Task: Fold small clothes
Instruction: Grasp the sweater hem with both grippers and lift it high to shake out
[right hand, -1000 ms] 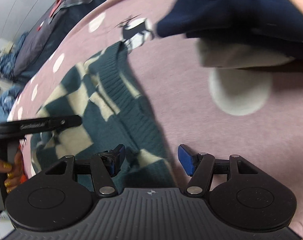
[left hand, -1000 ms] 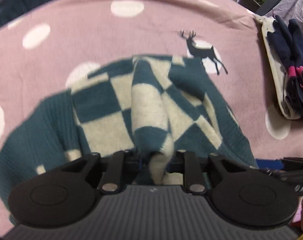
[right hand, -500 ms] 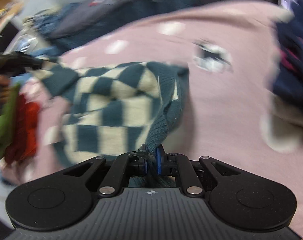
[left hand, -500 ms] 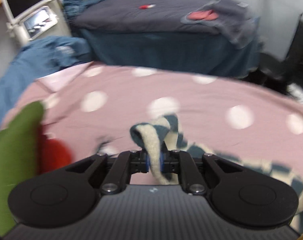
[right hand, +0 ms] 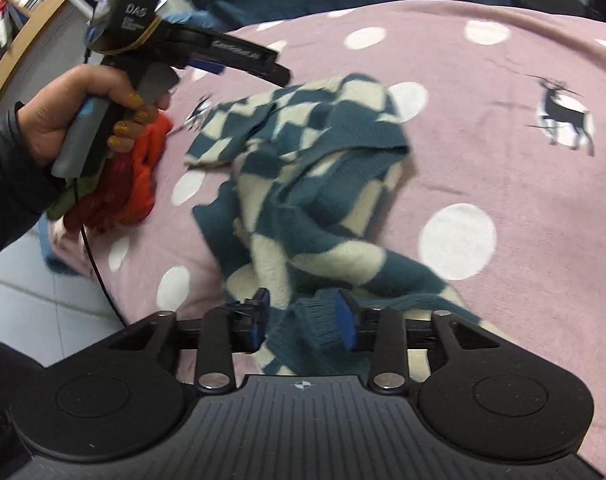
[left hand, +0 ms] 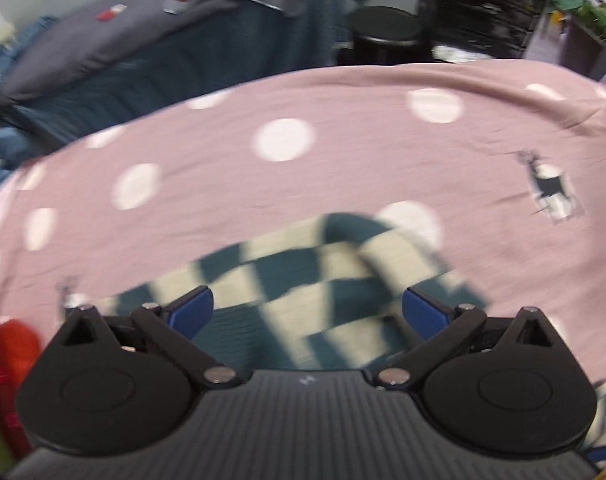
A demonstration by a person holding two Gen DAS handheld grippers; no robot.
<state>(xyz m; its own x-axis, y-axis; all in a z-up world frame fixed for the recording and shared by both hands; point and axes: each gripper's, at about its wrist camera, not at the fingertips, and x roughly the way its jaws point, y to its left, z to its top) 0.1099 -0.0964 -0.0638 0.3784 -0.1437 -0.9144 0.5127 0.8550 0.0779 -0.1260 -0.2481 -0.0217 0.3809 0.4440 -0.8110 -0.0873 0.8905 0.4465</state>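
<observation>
Opening over the checked sweater (right hand: pixel 303 184), both jaws.

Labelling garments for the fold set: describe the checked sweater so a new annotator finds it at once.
Start at the pink blanket with white dots and deer prints. The sweater lies crumpled mid-blanket, one end between the right gripper's opening jaws. Only it is teal-and-cream checked; the neighbouring red garment is plain.

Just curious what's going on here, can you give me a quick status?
Left claw wide open, nothing between its fingers. Right claw opening, checkered sweater fabric in its gap. Sweater crumpled on pink dotted blanket, unfolded. Red clothes lie beside it.
</observation>
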